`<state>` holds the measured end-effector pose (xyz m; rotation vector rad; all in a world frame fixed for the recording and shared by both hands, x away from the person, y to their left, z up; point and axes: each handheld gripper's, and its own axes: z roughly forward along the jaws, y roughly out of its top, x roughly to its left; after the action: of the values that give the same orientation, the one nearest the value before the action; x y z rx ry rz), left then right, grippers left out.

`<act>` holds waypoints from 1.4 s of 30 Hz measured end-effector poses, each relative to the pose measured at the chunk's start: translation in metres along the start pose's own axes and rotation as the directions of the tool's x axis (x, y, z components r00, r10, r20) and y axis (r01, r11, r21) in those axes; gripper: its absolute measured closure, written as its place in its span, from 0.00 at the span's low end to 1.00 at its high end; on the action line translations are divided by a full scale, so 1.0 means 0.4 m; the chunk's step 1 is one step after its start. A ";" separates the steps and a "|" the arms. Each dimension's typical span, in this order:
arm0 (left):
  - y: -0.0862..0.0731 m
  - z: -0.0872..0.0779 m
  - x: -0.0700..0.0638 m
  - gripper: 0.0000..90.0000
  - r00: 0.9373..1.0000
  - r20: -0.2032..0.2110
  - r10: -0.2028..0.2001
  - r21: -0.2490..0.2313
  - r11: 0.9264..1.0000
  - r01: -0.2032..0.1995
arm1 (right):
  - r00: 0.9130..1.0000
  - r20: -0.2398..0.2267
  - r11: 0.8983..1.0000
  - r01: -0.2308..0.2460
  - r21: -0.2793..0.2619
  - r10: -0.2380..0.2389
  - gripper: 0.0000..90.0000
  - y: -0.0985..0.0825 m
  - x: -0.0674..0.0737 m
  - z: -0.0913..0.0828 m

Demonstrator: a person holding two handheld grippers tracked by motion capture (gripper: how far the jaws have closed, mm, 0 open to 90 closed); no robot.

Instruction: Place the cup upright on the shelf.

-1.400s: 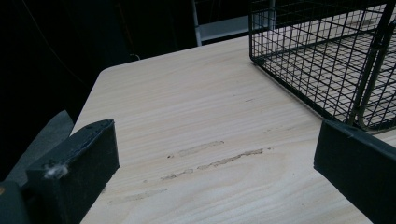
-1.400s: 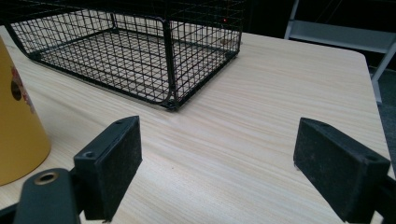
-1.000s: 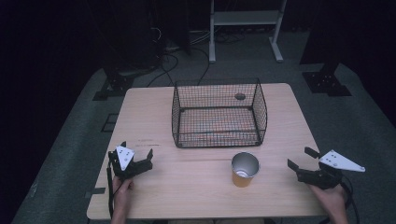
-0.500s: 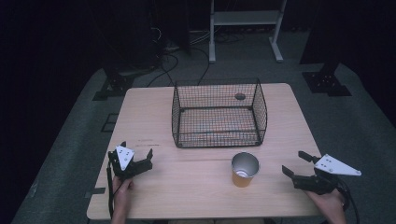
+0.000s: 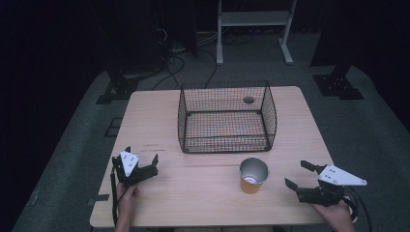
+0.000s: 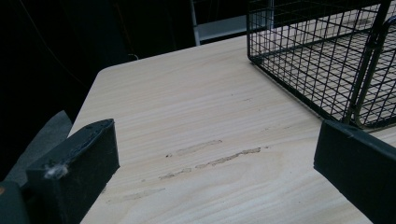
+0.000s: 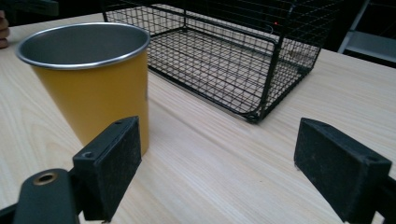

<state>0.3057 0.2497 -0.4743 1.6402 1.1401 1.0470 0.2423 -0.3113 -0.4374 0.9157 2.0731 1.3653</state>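
Dark room, grey floor (image 5: 72,140), cables (image 5: 183,58) behind the wooden table (image 5: 145,125), white metal stand (image 5: 254,19) at back.

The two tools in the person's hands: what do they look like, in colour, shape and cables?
Both are black two-jaw tools with flat, rectangular black pads. The left tool carries a small pale grey three-cornered plate with dark dots; the right tool carries a longer, pointed one. A black cable trails from each toward the table's near edge. The hands and forearms that show are bare; no sleeves are visible.

1 cup (image 5: 253,175), 1 wire basket (image 5: 226,117), 2 grippers, 1 table (image 5: 150,125)
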 end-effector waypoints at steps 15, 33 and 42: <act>0.000 0.000 0.000 0.00 1.000 0.000 -0.004 -0.001 1.000 0.004 | 0.997 -0.076 0.999 0.035 0.021 -0.033 0.15 0.009 0.052 0.023; 0.000 0.000 0.001 0.00 1.000 0.000 -0.002 -0.002 1.000 0.002 | 0.984 -0.174 0.998 0.042 0.045 -0.033 0.12 0.023 0.106 0.072; 0.000 0.000 0.001 0.00 1.000 0.000 -0.002 -0.003 1.000 0.002 | 0.980 -0.198 0.997 0.048 0.053 -0.036 0.09 0.034 0.124 0.100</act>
<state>0.3058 0.2500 -0.4742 1.6365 1.1387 1.0472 0.2417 -0.2462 -0.4420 0.7817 2.2760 1.4314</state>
